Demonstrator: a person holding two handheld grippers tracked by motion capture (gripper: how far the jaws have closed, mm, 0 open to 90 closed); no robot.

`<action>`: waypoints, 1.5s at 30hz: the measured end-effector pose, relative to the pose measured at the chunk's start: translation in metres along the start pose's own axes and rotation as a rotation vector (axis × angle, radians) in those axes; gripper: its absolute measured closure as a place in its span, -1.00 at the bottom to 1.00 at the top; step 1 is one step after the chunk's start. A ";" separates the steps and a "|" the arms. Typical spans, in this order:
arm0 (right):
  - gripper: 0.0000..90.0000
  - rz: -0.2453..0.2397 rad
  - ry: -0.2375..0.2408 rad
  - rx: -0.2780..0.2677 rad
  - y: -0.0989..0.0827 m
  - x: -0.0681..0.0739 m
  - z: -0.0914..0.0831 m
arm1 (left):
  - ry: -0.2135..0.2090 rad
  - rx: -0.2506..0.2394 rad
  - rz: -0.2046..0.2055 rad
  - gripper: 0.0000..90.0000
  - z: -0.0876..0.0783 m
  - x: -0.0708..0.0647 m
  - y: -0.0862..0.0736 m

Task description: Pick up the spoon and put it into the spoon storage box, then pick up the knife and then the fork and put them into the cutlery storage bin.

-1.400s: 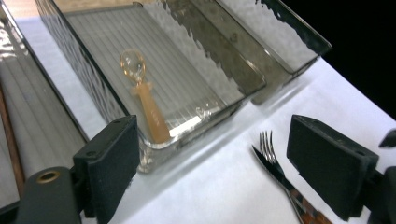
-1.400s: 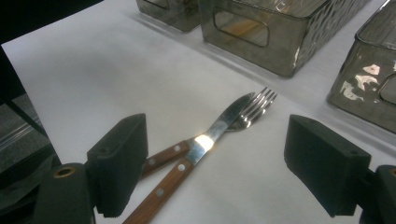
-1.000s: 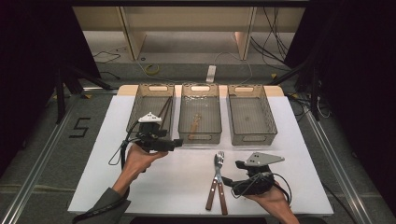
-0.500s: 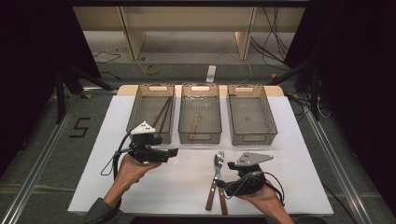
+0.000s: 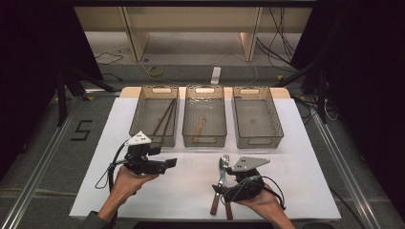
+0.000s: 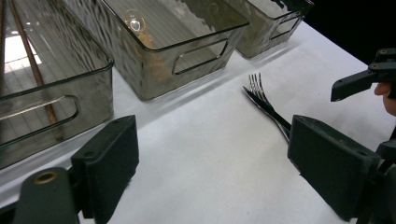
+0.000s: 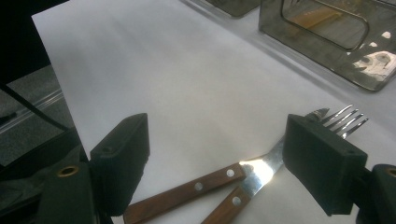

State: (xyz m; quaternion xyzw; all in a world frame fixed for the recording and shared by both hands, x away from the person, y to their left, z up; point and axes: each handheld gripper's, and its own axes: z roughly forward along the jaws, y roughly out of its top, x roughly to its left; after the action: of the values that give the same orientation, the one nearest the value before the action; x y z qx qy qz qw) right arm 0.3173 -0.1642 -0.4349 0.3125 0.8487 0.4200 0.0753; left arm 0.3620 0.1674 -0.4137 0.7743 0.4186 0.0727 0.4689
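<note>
- Since the earlier high-view frames, the left gripper [image 5: 168, 163] has drawn back from the front of the left bin [image 5: 155, 120] toward the near edge of the white table [image 5: 305, 157], while the right gripper [image 5: 216, 190] has closed in on the cutlery and now sits just beside it.
- Two wood-handled pieces, a fork [image 7: 261, 163] and what looks like a second fork or a knife [image 7: 219, 179], lie crossed on the table in front of the middle bin [image 5: 204, 121], touching one another at the handles; their tines [image 6: 256, 84] point toward that bin.
- Sorting appears partly done: the left bin holds thin dark sticks [image 5: 164, 117], the middle bin holds a wooden-handled utensil [image 5: 198, 128], and the right bin [image 5: 256, 119] looks bare. The two pieces on the table are judged to be what is left.
- The left gripper is held level above the table, in front of the left bin, jaws spread wide and holding nothing.
- The right gripper, cradled from below by the person's right hand [image 5: 262, 202], hangs low with its jaws wide apart, straddling the space over the handles [image 7: 187, 191]; it grips nothing yet.
</note>
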 end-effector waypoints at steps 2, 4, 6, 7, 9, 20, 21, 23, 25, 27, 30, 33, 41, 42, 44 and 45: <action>-0.46 -0.001 0.001 0.001 0.000 0.000 0.000 | 0.003 -0.005 -0.001 -0.64 -0.002 0.000 -0.002; -0.45 -0.004 0.007 0.011 0.000 0.003 0.004 | 0.004 -0.010 0.005 -0.64 -0.005 -0.001 -0.005; -0.45 -0.012 0.011 0.016 0.000 0.005 0.006 | 0.013 -0.017 0.012 -0.64 -0.007 -0.002 -0.006; -0.45 -0.012 0.011 0.016 0.000 0.005 0.006 | 0.010 -0.017 0.016 -0.64 -0.009 -0.001 -0.007; -0.44 -0.021 0.019 0.025 0.000 0.008 0.010 | 0.011 -0.022 0.017 -0.64 -0.011 -0.003 -0.009; -0.42 -0.039 0.043 0.057 0.000 0.015 0.020 | 0.038 -0.023 0.027 -0.64 -0.019 -0.005 -0.016; -0.42 -0.042 0.044 0.062 0.000 0.015 0.021 | 0.040 -0.022 0.028 -0.64 -0.020 -0.005 -0.016; -0.41 -0.047 0.046 0.071 0.000 0.017 0.023 | 0.041 -0.023 0.031 -0.64 -0.020 -0.005 -0.017; -0.37 -0.059 0.054 0.077 0.000 0.019 0.024 | 0.046 -0.026 0.036 -0.64 -0.021 -0.006 -0.017; -0.25 -0.059 0.059 0.087 0.000 0.019 0.026 | 0.041 -0.031 0.029 -0.64 -0.022 -0.007 -0.018; -0.10 -0.059 0.068 0.098 -0.001 0.019 0.028 | 0.044 -0.037 0.030 -0.64 -0.023 -0.008 -0.019; 0.19 -0.071 0.074 0.130 -0.002 0.019 0.031 | 0.042 -0.040 0.029 -0.65 -0.023 -0.009 -0.020; 0.61 -0.081 0.076 0.178 -0.006 0.021 0.037 | 0.039 -0.046 0.035 -0.65 -0.024 -0.011 -0.023; 0.65 -0.086 0.081 0.182 -0.007 0.021 0.037 | 0.039 -0.045 0.037 -0.65 -0.024 -0.011 -0.023; 0.75 -0.094 0.083 0.194 -0.008 0.023 0.039 | 0.041 -0.042 0.041 -0.65 -0.023 -0.011 -0.023; 0.79 -0.112 0.086 0.205 -0.008 0.023 0.040 | 0.042 -0.041 0.037 -0.65 -0.023 -0.011 -0.023</action>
State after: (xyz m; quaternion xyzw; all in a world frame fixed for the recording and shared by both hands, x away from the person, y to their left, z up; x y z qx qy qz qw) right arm 0.3108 -0.1282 -0.4633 0.2524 0.9058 0.3392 0.0295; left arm 0.3299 0.1798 -0.4164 0.7704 0.4125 0.1061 0.4744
